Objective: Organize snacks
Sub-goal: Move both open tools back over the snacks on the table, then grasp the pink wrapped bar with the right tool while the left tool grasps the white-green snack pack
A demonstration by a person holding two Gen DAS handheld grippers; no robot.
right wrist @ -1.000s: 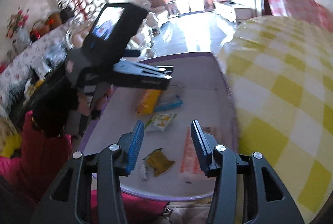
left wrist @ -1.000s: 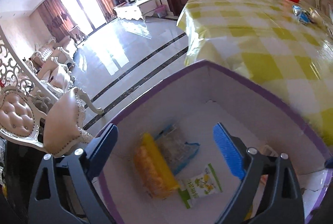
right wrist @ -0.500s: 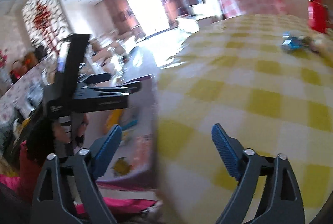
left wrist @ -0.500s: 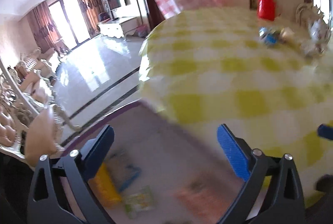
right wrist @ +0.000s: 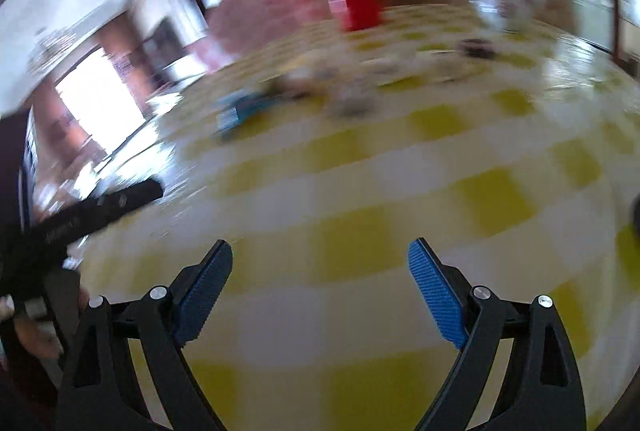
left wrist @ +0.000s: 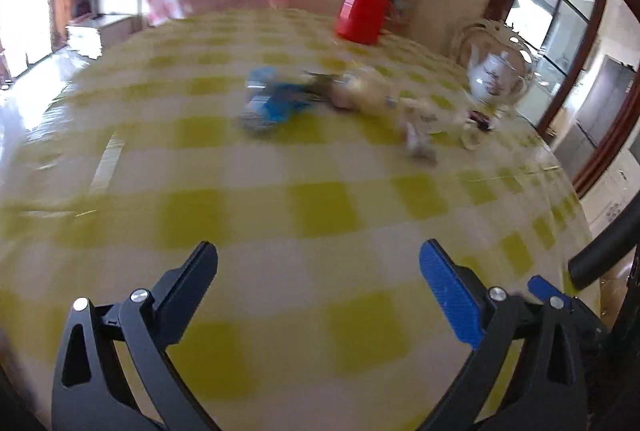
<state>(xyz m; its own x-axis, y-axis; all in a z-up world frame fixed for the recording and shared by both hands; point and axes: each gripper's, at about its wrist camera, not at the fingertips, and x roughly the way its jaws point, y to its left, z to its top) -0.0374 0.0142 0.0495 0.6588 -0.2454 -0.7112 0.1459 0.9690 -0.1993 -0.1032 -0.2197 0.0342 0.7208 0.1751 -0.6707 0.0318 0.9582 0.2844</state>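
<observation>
1. A round table [left wrist: 304,215] under a yellow-and-white checked cloth fills most of both wrist views; the stretch nearest the cameras is bare cloth.
2. The left gripper [left wrist: 318,267] hangs over that near stretch, its jaws spread wide with only cloth showing between them. From the right wrist view it shows as a dark, blurred bar at the left edge [right wrist: 92,209], with part of a hand [right wrist: 34,331] below it.
3. The right gripper [right wrist: 320,267] hangs over the same near part of the table, jaws spread just as wide, nothing between its blue pads [right wrist: 438,295].
4. A red flask [left wrist: 362,9] stands upright at the far side of the table.
5. A white teapot [left wrist: 498,77] sits to the right of the flask, near the far right rim, with a pale dish-like shape behind it.
6. The snacks [left wrist: 340,99] lie in a loose row across the far middle of the table, in front of the flask and teapot and well apart from both grippers. A blue packet [left wrist: 270,105] is at the left end; to its right come pale wrappers and a small dark-topped item, too smeared by blur to tell what each one is.
</observation>
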